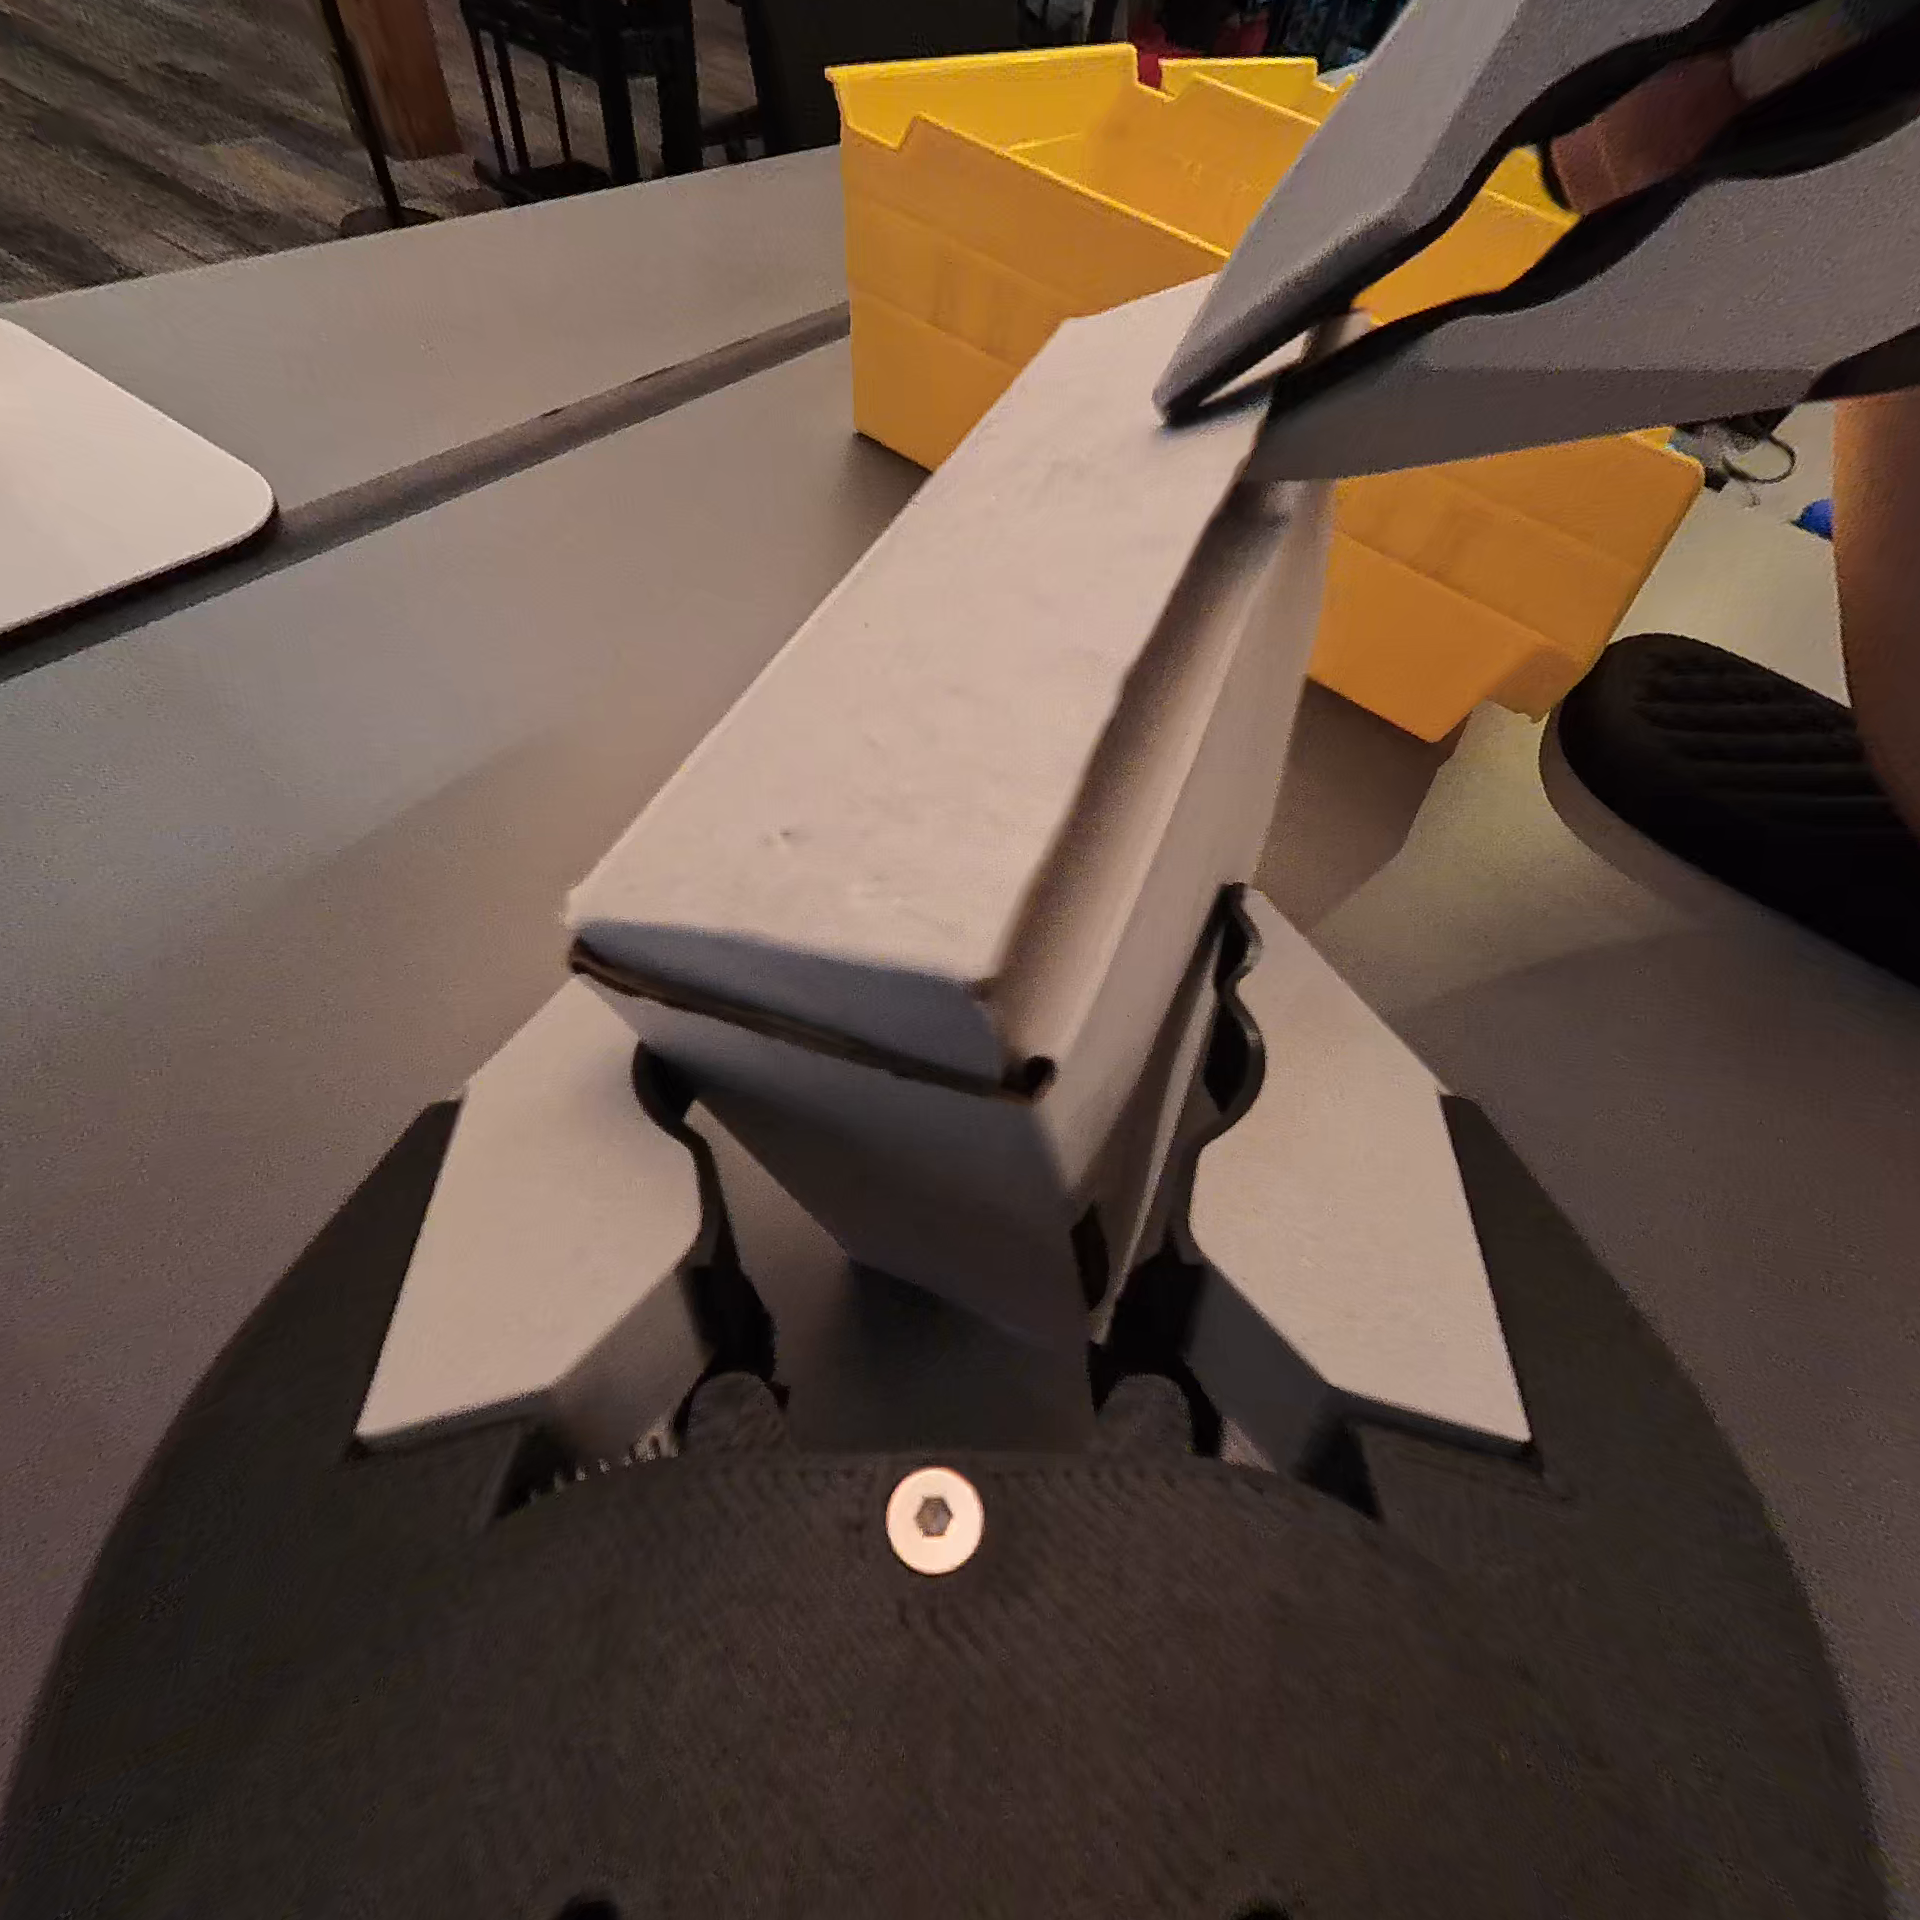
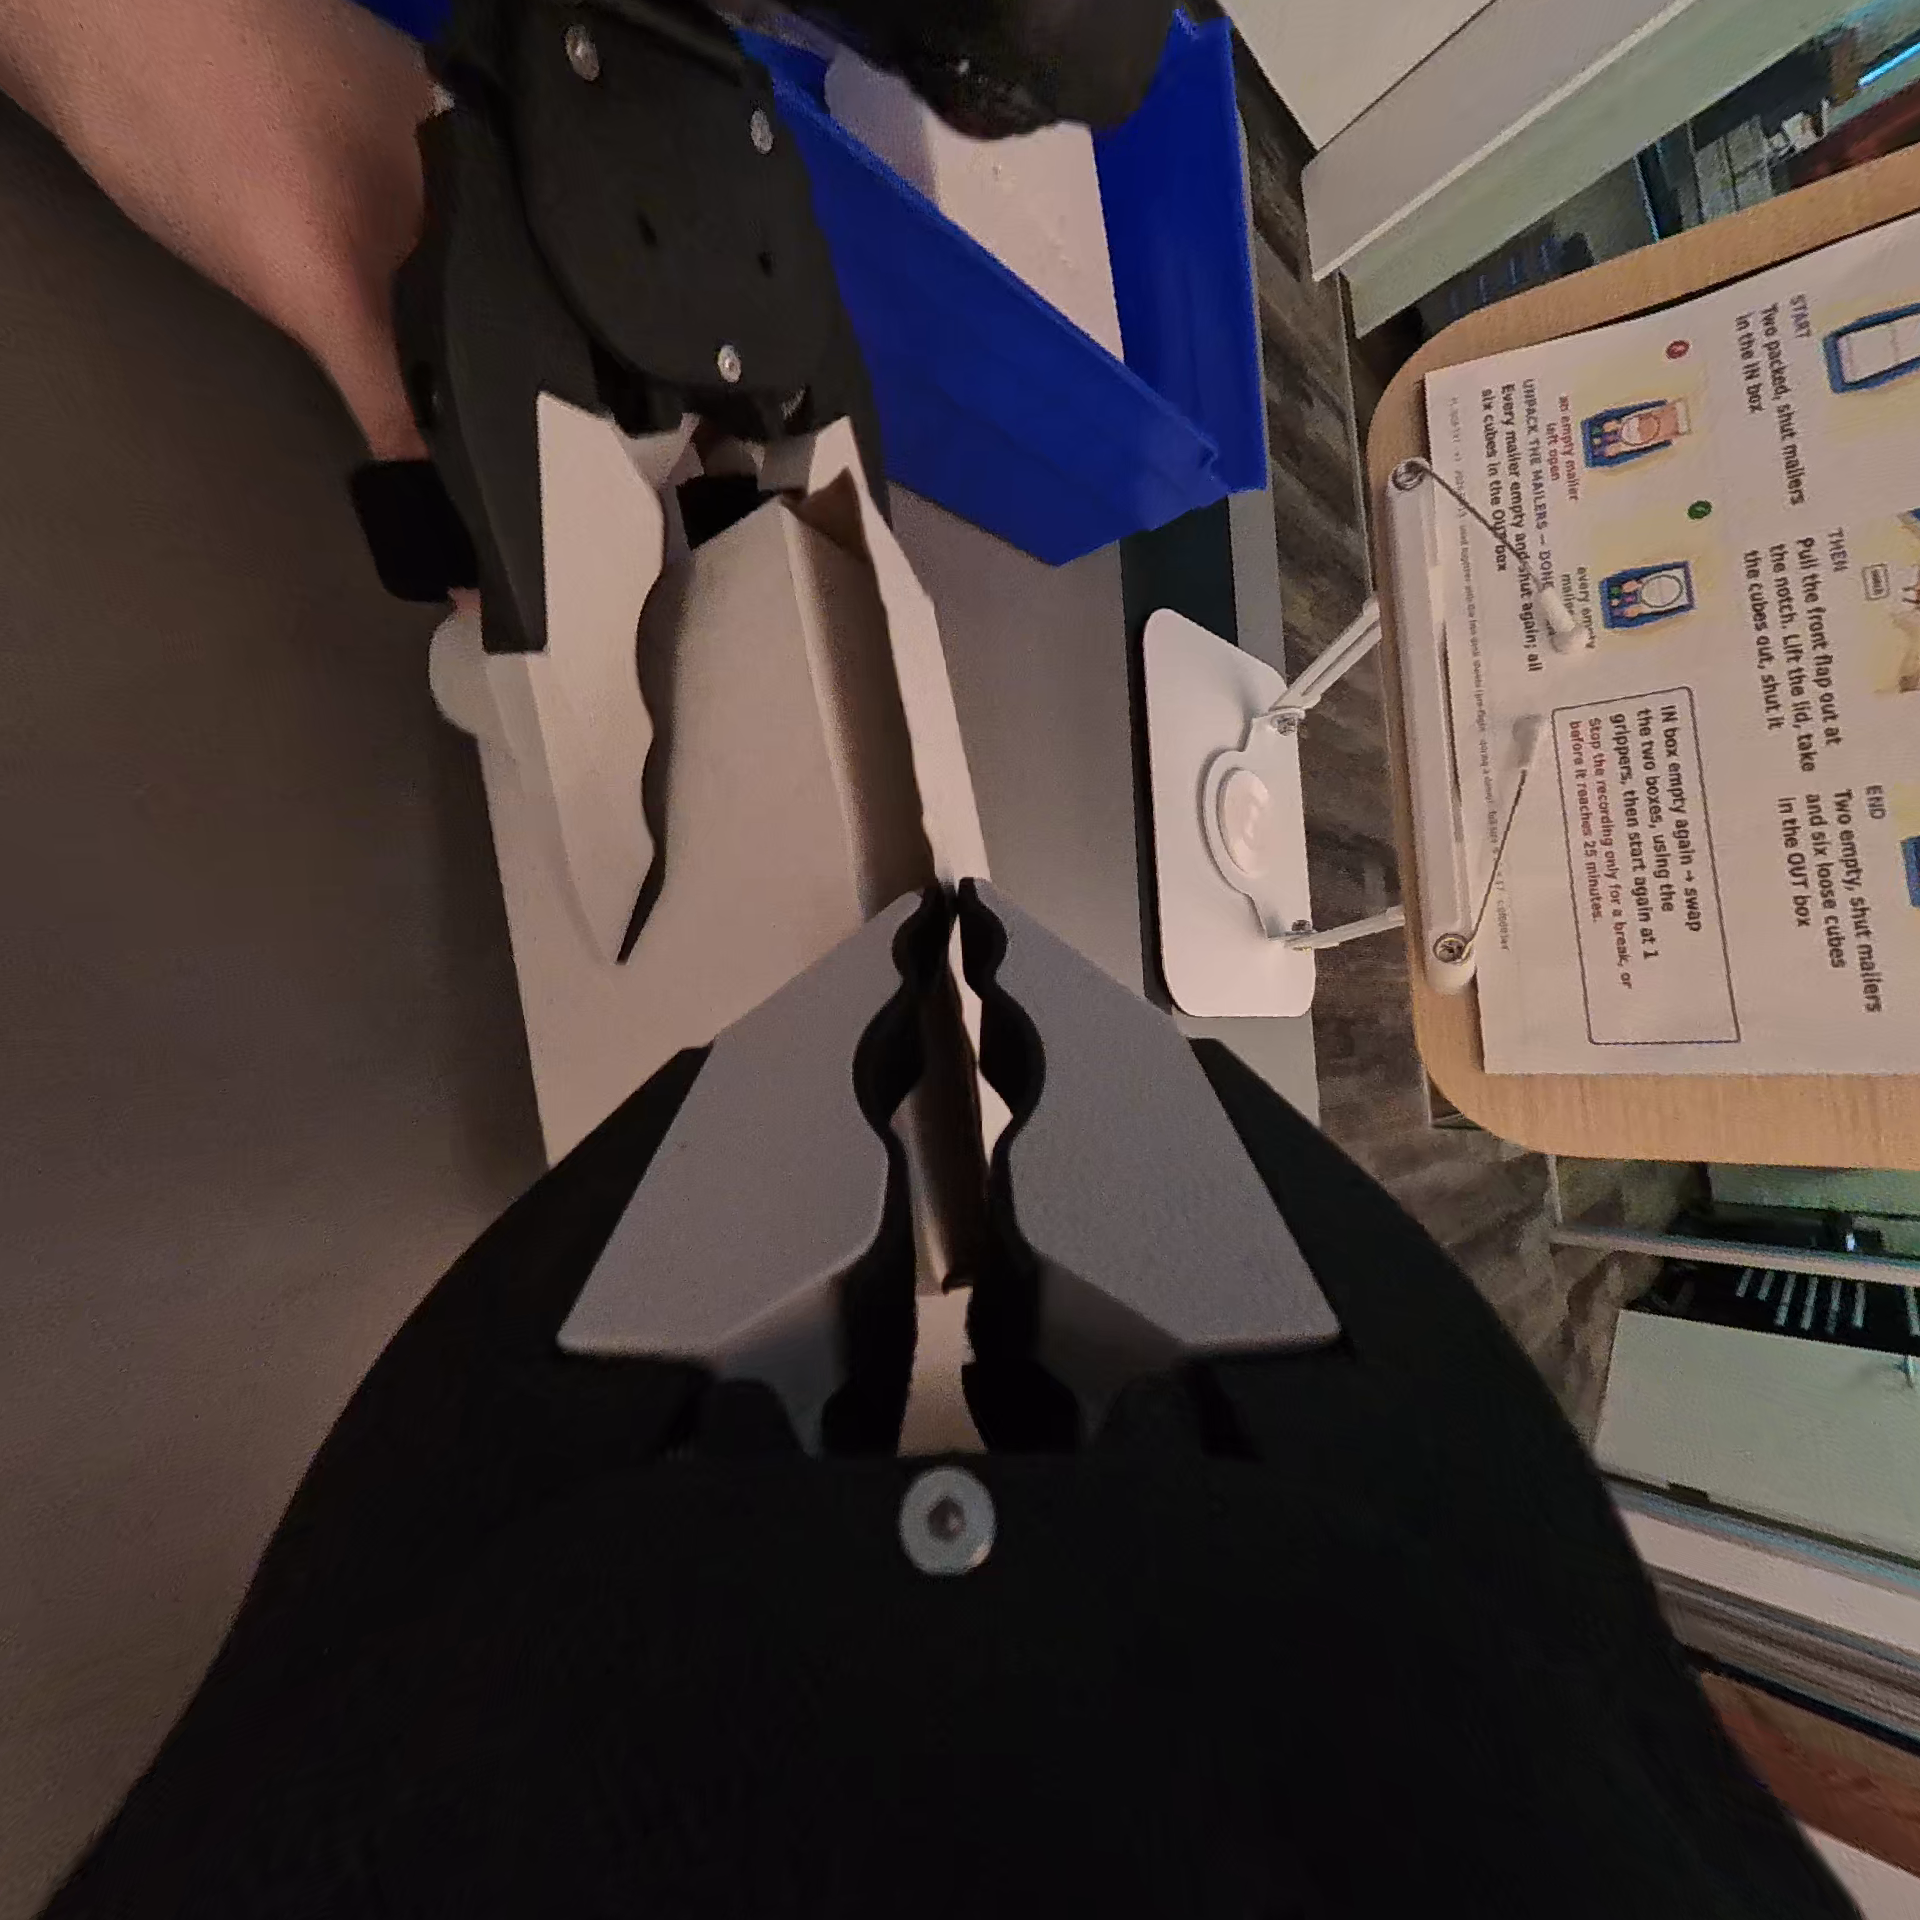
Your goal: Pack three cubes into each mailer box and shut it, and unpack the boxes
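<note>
A white cardboard mailer box (image 1: 935, 675) sits between the fingers of my left gripper (image 1: 925, 956), which is shut on its near end and holds it tilted over the grey table (image 1: 364, 779). Its lid lies nearly closed, with a thin gap at the near end. My right gripper (image 2: 951, 894) is shut on a thin flap (image 2: 935, 727) of the same box (image 2: 727, 790). It also shows in the left wrist view (image 1: 1179, 405), pinching the box's far corner. One finger (image 2: 582, 665) of the left gripper shows in the right wrist view. No cubes are in view.
A yellow bin (image 1: 1039, 208) stands just behind the box. A blue bin (image 2: 987, 343) holds another white mailer (image 2: 1029, 208). An instruction sheet (image 2: 1714, 675) on a wooden board leans on a white stand (image 2: 1226, 810). A person's arm (image 1: 1881, 571) is at the right.
</note>
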{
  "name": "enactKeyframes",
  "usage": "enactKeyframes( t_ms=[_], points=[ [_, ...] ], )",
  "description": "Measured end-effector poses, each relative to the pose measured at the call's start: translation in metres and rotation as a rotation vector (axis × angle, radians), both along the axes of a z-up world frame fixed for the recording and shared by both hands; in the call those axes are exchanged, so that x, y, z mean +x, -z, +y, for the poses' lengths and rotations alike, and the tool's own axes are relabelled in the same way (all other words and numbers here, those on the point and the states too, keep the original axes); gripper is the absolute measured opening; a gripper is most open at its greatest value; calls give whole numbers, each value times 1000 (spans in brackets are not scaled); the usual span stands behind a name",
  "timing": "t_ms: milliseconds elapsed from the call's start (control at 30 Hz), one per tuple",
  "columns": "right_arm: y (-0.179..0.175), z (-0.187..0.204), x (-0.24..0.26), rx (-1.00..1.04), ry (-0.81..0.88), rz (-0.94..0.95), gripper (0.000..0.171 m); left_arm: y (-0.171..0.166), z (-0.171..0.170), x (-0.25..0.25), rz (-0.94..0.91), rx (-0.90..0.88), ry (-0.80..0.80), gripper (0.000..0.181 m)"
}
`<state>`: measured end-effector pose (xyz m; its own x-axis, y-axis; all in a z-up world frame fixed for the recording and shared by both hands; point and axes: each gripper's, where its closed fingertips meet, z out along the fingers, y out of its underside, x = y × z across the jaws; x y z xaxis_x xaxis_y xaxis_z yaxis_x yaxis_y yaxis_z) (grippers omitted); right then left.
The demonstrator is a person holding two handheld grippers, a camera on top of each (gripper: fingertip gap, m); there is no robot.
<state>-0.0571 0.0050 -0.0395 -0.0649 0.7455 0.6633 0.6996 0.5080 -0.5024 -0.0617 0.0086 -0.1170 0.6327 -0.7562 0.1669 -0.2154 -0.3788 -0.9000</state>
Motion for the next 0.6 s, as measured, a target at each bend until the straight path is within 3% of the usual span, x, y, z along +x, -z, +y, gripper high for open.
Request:
enactKeyframes(
  t_ms=[67, 233, 300, 467, 600],
  points=[
    [6, 4, 10, 48, -18, -60, 3, -1, -2, -2, 19, 13, 26, 79],
    [11, 12, 27, 43, 17, -113, 16, 1, -4, -1, 76, 65, 54, 78],
    [14, 9, 28, 25, 5, -131, 7, 0, -5, 0, 67, 79, 71, 78],
    [12, 12, 32, 21, -1, -120, 4, -11, -13, 14, -21, 115, 94, 81],
    [13, 17, 31, 29, 5, -95, 2, -6, -14, 18, -49, 38, 85, 82]
  ],
)
